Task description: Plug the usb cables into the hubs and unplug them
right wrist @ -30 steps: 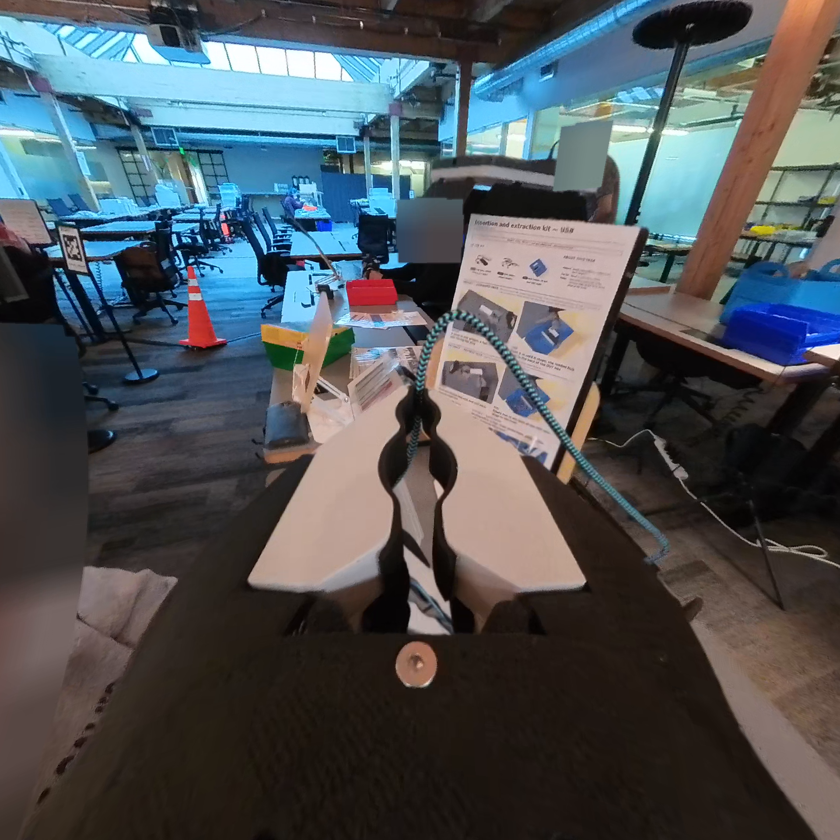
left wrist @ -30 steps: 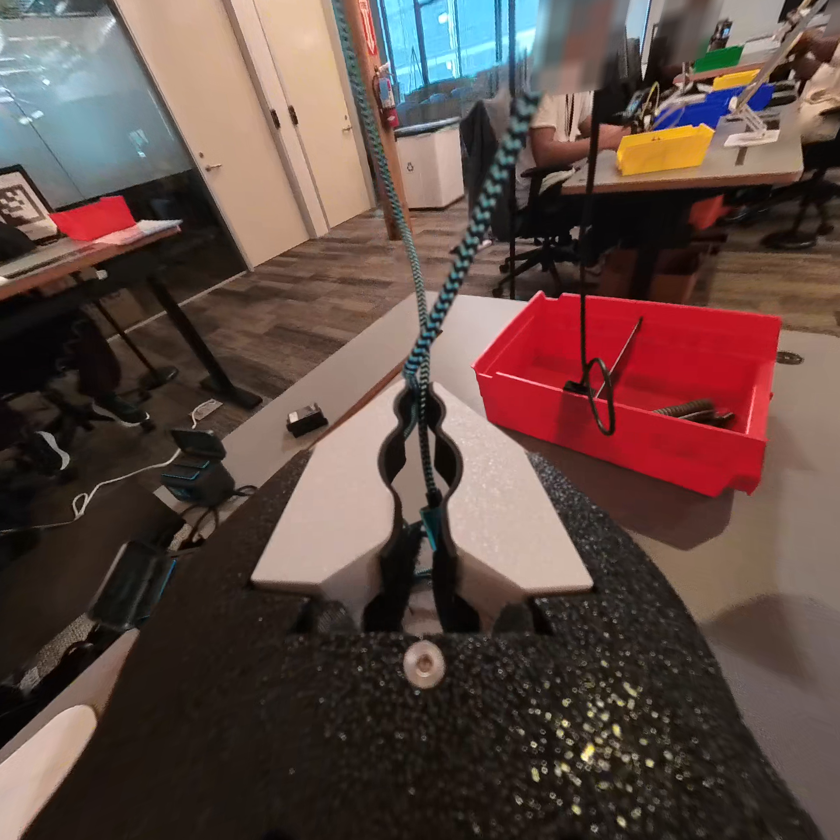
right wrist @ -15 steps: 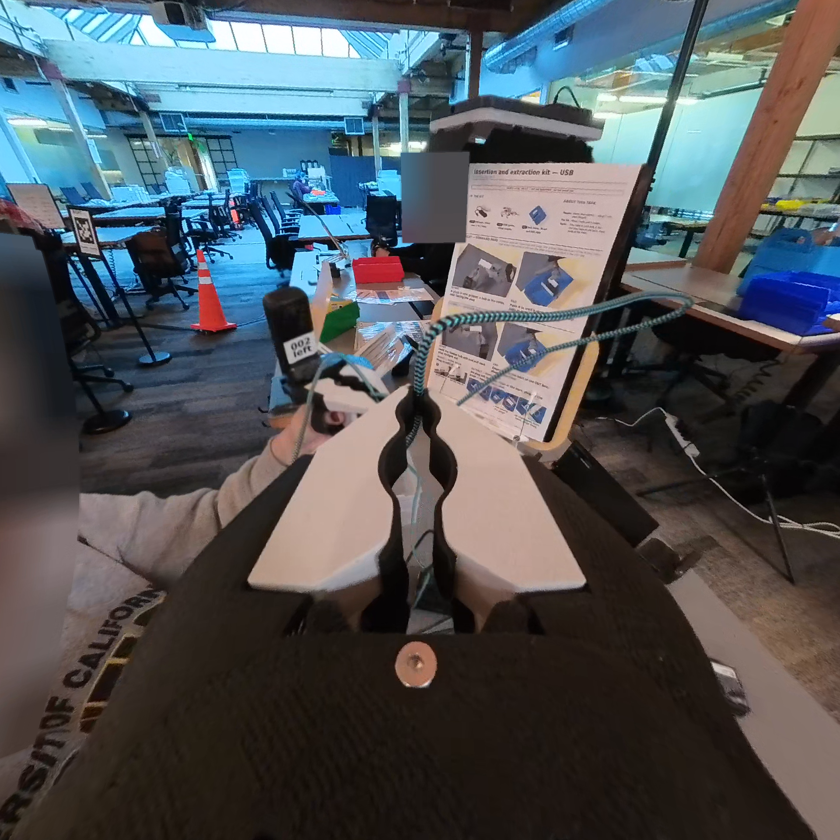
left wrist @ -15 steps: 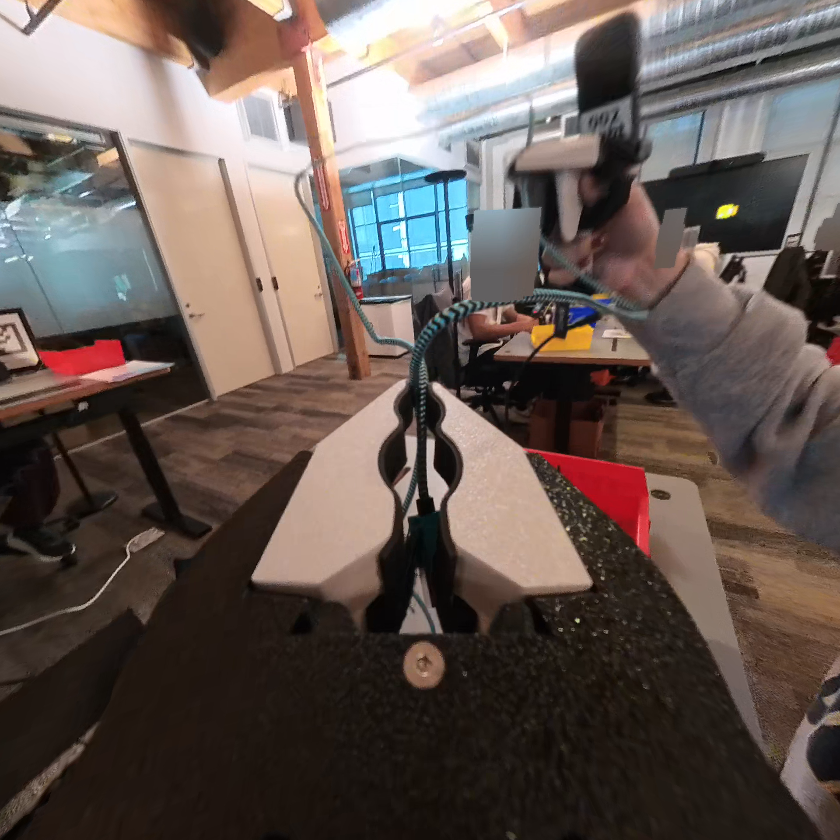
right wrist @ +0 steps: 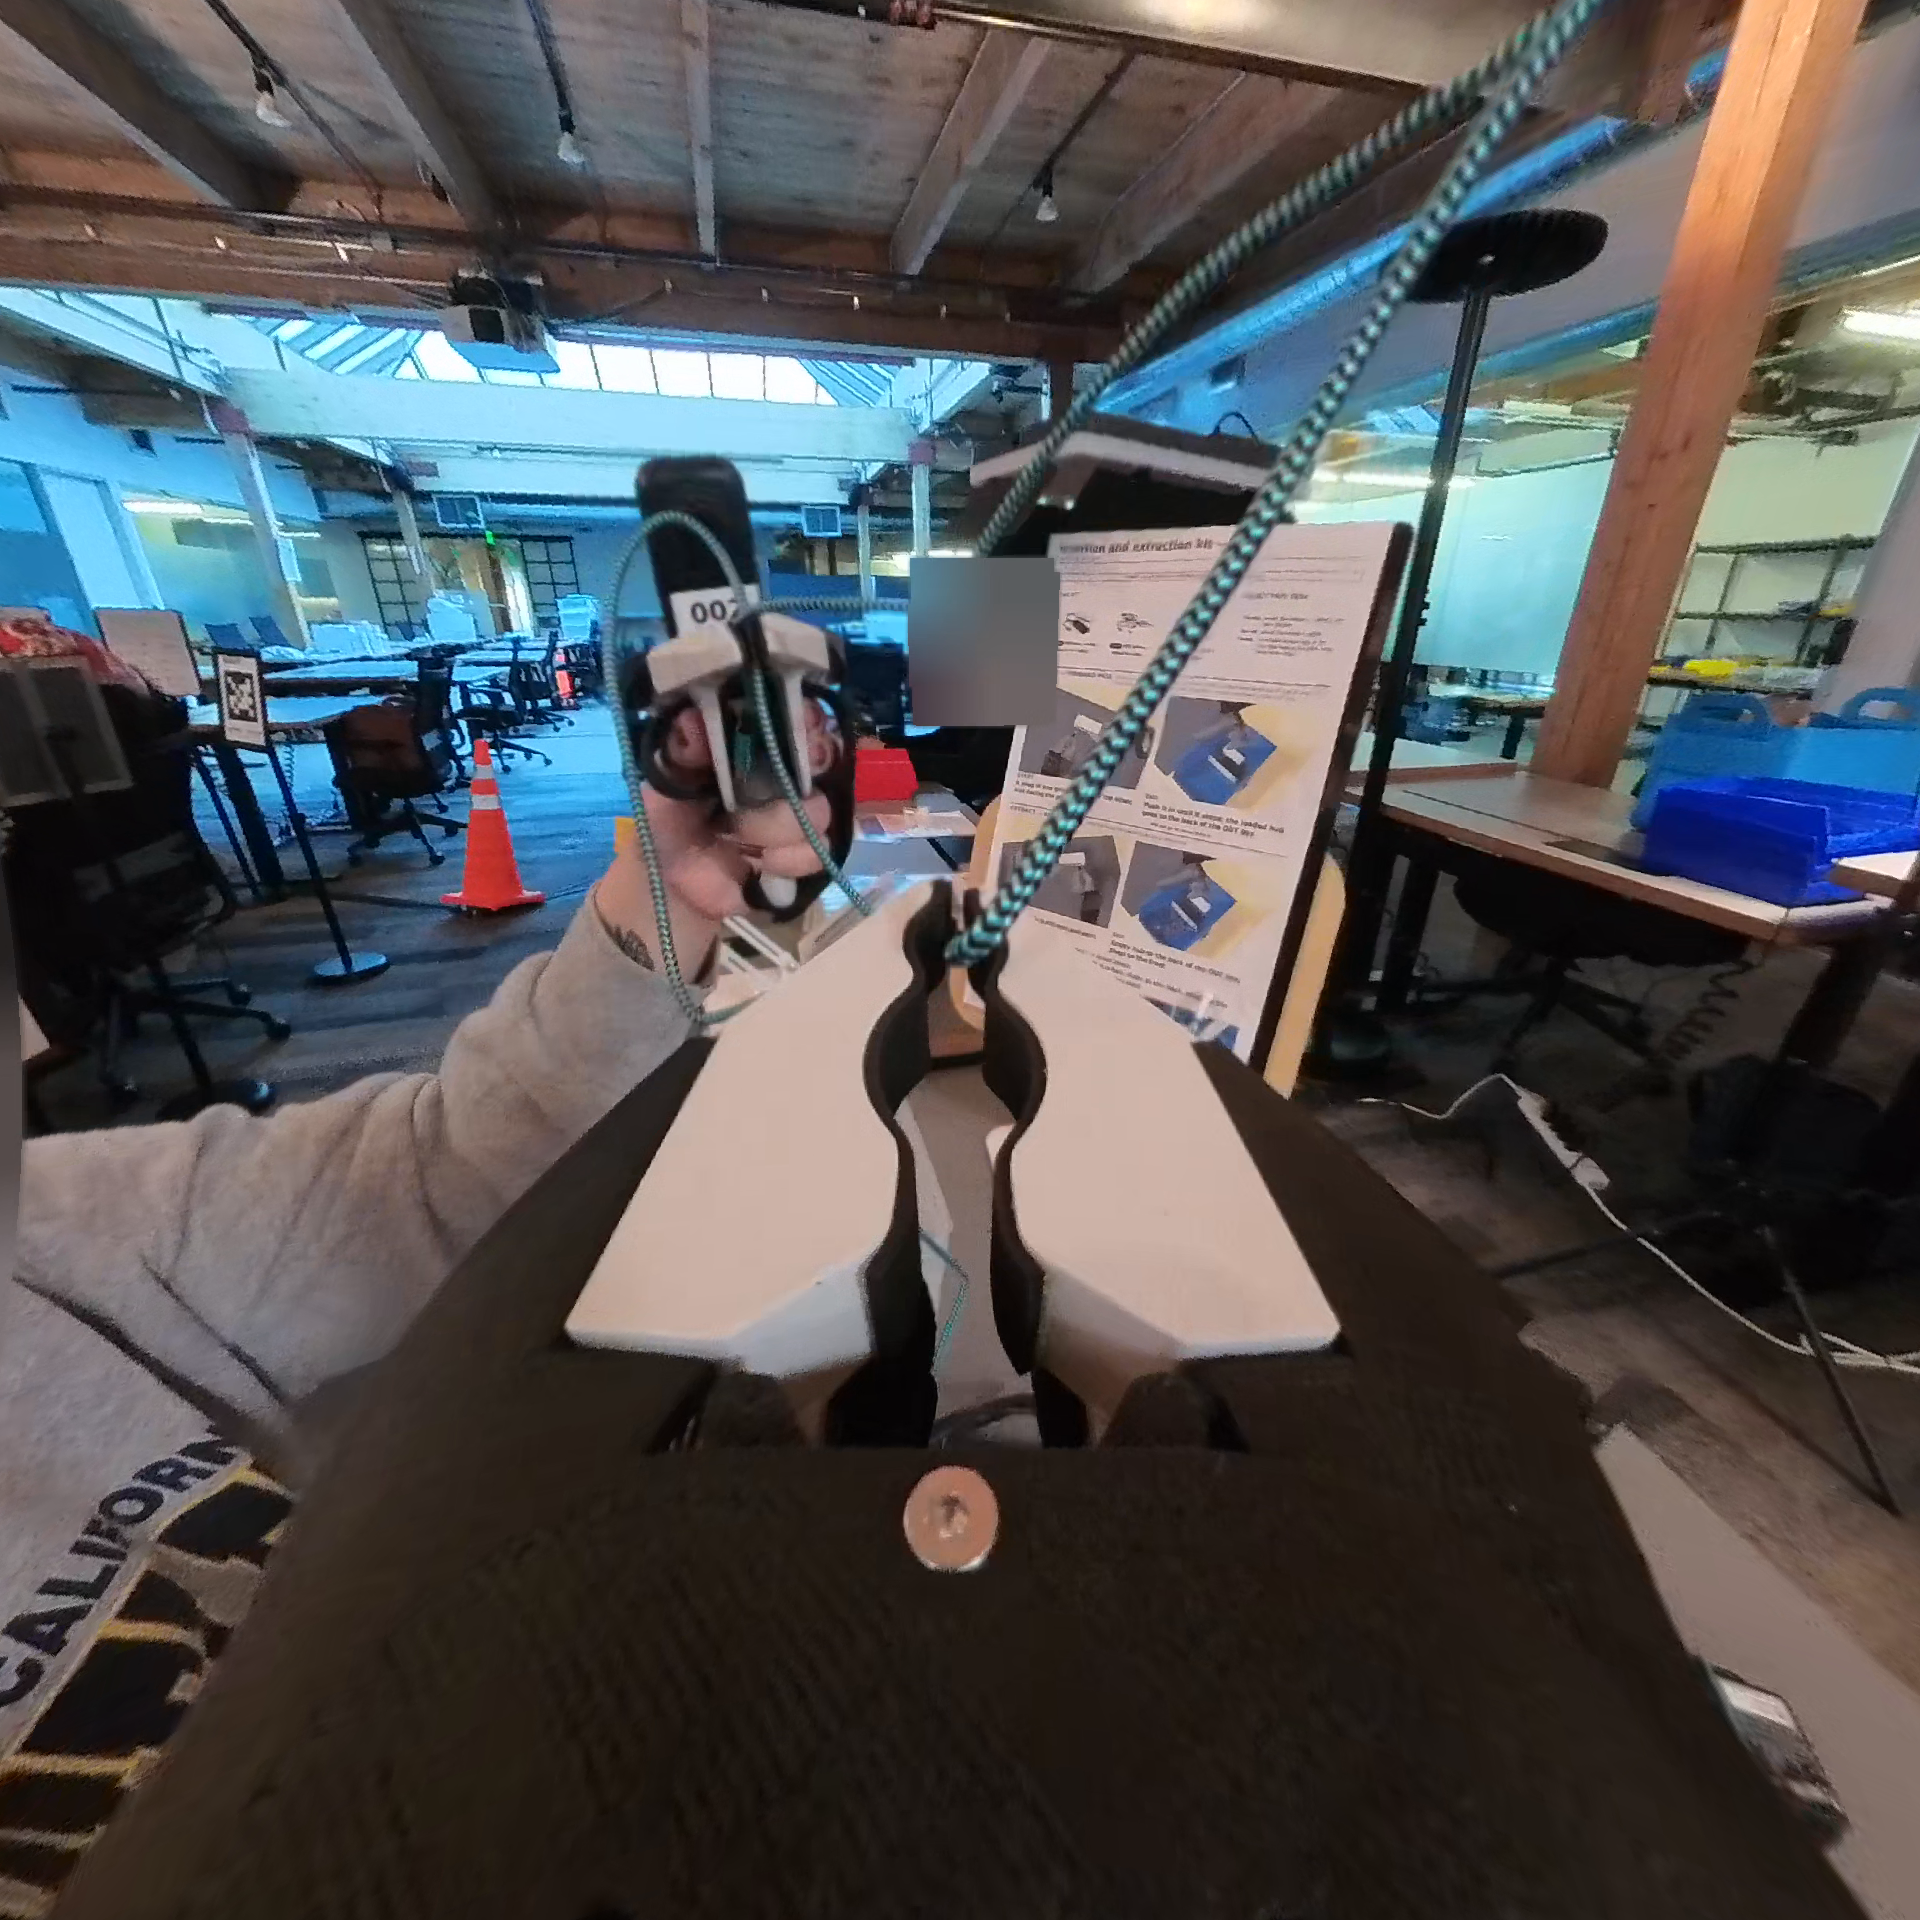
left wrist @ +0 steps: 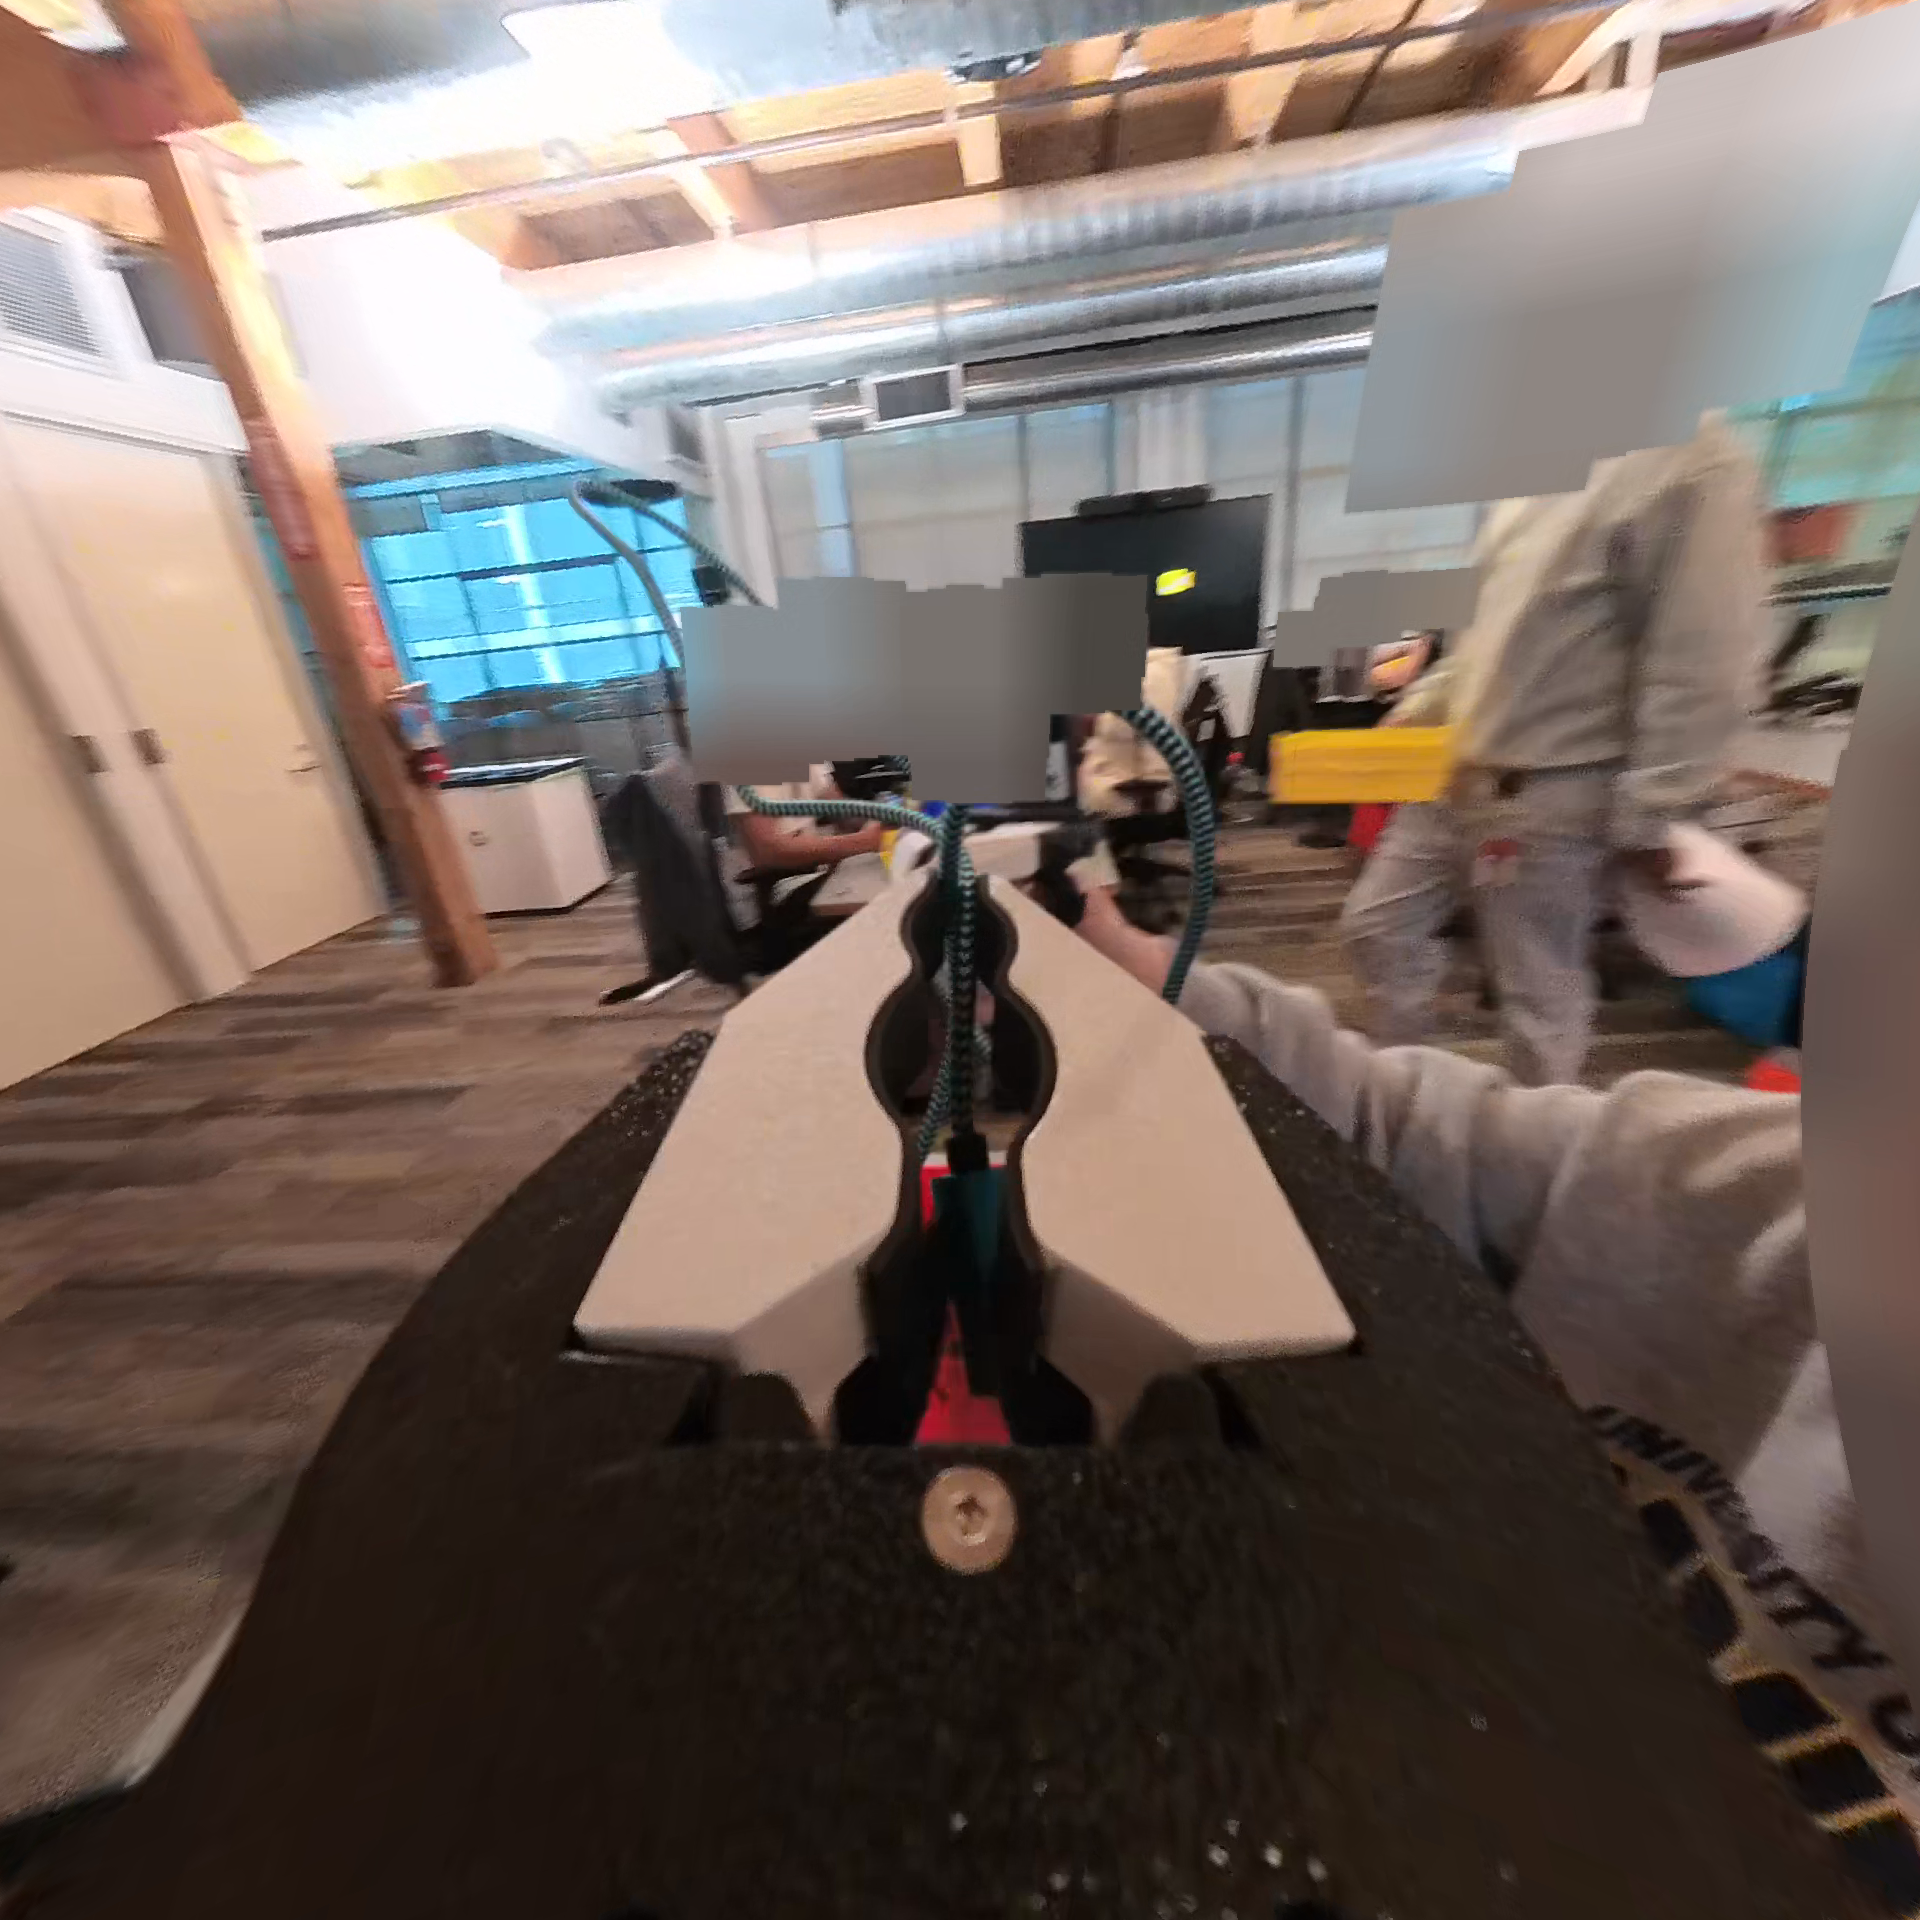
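Swung up off the table since a second ago, with left gripper (left wrist: 956,883) clamped on the usb cable (left wrist: 961,997) plug, right gripper (right wrist: 956,914) pinching its cord before the instruction board (right wrist: 1278,727), so plugging probably not imminent.

Open-plan office, exposed timber ceiling (right wrist: 727,114) with silver ducts (left wrist: 935,281). Wood columns (left wrist: 312,582). Cream double doors (left wrist: 125,748) far left, dark plank floor (left wrist: 260,1122). Far desks (right wrist: 1621,862), office chairs (right wrist: 156,914), orange cone (right wrist: 488,831), blue bins (right wrist: 1766,800) right. Daylight through skylights (right wrist: 675,364).
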A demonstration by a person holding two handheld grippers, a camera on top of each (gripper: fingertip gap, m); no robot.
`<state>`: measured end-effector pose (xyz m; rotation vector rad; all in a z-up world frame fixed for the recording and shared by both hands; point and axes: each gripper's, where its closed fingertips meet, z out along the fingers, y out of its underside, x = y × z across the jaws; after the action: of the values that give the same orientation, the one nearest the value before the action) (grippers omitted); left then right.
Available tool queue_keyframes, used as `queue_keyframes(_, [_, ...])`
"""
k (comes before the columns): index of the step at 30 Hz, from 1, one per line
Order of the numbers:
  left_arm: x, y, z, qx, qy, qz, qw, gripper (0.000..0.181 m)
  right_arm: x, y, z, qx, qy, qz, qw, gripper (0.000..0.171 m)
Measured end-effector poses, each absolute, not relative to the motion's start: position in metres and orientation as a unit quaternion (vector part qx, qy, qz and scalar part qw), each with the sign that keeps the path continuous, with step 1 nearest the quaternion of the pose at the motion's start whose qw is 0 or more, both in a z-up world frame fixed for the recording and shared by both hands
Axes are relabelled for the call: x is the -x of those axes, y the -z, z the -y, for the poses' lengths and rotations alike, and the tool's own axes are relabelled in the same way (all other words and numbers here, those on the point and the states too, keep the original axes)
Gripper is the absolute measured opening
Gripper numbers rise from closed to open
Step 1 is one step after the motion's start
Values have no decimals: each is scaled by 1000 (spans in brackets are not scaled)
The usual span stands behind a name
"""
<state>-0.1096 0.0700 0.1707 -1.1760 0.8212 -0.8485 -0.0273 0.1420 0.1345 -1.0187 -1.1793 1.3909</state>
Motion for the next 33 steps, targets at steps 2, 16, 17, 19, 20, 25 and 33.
queue_keyframes(2, [103, -182, -60, 494, 429, -383, 652, 2, 26, -129, -140, 414, -584, 489, 498, 0])
queue_keyframes(16, [73, -206, -72, 487, 458, -391, 633, 2, -3, -75, -185, 421, -510, 424, 619, 0])
queue_keyframes(17, [71, -206, -75, 486, 455, -385, 640, 2, -6, -73, -182, 406, -515, 426, 624, 0])
queue_keyframes(19, [74, -213, -85, 489, 440, -361, 661, 2, -9, -70, -175, 388, -543, 422, 613, 1])
queue_keyframes(20, [79, -219, -93, 490, 426, -340, 680, 1, -10, -67, -174, 390, -554, 414, 608, 0])
queue_keyframes(25, [96, -249, -124, 515, 364, -284, 722, 2, -1, -42, -176, 420, -540, 395, 613, 40])
queue_keyframes(33, [82, -282, -158, 589, 206, -304, 720, 2, 5, -24, -178, 452, -464, 402, 647, 62])
